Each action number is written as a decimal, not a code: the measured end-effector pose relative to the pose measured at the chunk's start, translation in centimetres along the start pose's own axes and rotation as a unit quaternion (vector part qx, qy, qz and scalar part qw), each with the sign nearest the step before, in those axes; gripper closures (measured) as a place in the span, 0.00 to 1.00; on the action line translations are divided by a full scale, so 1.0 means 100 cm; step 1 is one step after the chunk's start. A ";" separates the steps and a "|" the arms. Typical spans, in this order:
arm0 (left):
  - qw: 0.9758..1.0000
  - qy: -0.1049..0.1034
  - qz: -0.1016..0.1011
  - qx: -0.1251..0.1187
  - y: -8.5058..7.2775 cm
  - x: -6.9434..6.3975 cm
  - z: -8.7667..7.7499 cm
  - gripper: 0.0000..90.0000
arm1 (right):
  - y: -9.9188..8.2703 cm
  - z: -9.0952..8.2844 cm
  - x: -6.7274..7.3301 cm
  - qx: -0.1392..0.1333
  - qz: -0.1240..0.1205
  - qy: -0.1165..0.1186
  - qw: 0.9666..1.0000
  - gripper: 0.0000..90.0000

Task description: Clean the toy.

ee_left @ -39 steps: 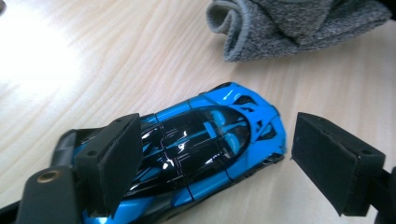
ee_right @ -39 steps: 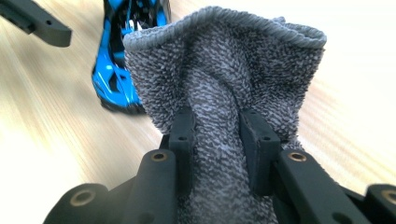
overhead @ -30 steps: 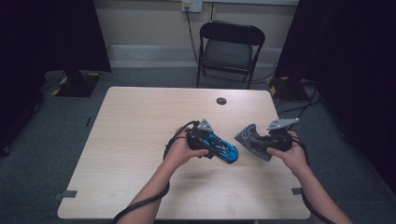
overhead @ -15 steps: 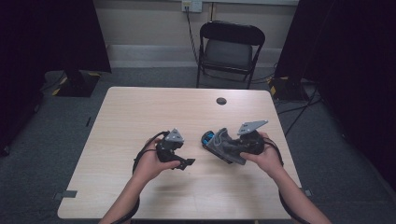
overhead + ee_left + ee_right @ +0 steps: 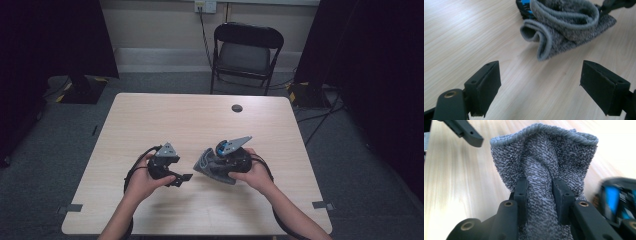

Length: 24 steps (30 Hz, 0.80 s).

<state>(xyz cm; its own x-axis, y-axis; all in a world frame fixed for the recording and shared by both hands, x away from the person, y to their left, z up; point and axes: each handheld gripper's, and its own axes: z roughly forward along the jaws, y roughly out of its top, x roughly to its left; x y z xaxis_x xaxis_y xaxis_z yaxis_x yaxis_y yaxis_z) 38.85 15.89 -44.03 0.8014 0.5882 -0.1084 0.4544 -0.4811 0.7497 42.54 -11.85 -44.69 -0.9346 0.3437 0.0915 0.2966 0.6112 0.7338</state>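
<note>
While the right gripper pinches a grey knitted cloth low over the wooden table, the cloth's long axis runs from the jaws out toward the left gripper, its hemmed open end leading. Seen from the high view, both forearms come in from the near edge and angle inward; the right hand wraps that gripper's body with the jaws aimed left, and the left hand holds its gripper aimed right, just short of the cloth. Looking along the right gripper, its pads are clamped on a bunched fold, the fabric flaring wider beyond them to a ribbed hem, with a blurred blue-and-black object at the right. From the left gripper, the jaws stand wide apart with nothing between them, bare table beneath, and the cloth lies ahead, curled into a loop at its edge.
</note>
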 end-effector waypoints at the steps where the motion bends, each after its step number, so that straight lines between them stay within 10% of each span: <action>1: 1.000 -0.001 -0.001 -0.001 -0.002 0.001 -0.001 0.18 | 0.001 0.004 0.001 0.000 -0.002 0.004 1.000 0.76; 14: 1.000 0.000 0.006 -0.028 0.001 0.007 -0.008 0.19 | 0.004 0.051 0.020 0.027 -0.031 0.029 0.999 0.64; 24: 0.998 -0.020 0.040 -0.040 0.020 -0.003 0.007 0.26 | -0.004 0.028 0.016 0.009 -0.015 0.008 1.000 0.47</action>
<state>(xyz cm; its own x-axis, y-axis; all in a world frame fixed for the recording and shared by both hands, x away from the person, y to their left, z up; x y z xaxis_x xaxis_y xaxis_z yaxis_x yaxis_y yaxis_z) 39.82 14.32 -42.93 0.8493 0.5232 -0.0705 0.3568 -0.4705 0.8070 41.47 -9.54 -46.67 -0.9461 0.3139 0.0802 0.2717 0.6340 0.7240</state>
